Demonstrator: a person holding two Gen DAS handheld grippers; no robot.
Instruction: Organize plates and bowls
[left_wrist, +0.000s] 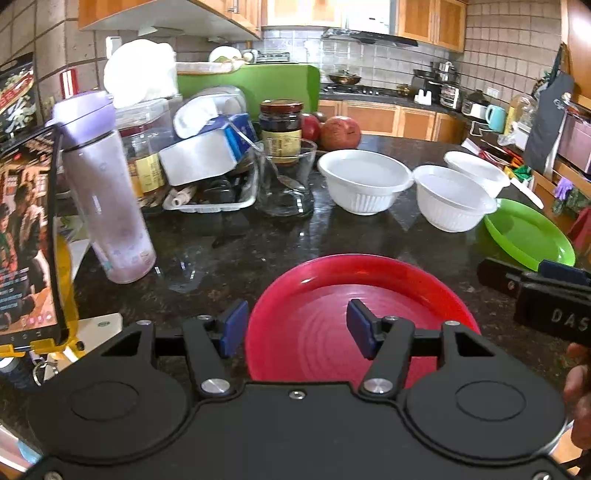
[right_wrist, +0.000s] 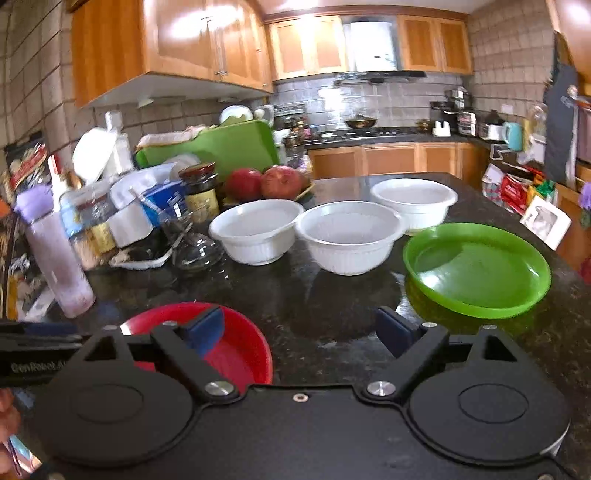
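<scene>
Plastic, light and slippery: the red plate (left_wrist: 354, 321) is lying flat on the dark table (left_wrist: 221, 258), under the spread, empty left claw (left_wrist: 295, 328). Pinching its thin rim looks best. The right claw (right_wrist: 301, 332) is gaping, holding nothing.

My left gripper (left_wrist: 293, 326): matte black body, two round embossed discs, silver pivot screws, blue pads (left_wrist: 360, 328) on black fingers. My right gripper (right_wrist: 301, 330): same black build, blue pads (right_wrist: 393, 334), silver screws. Side of left unit shows white "GenRobot" lettering; right unit's side reads "DAS". Fingertips at frame edge, no sleeve visible.
</scene>
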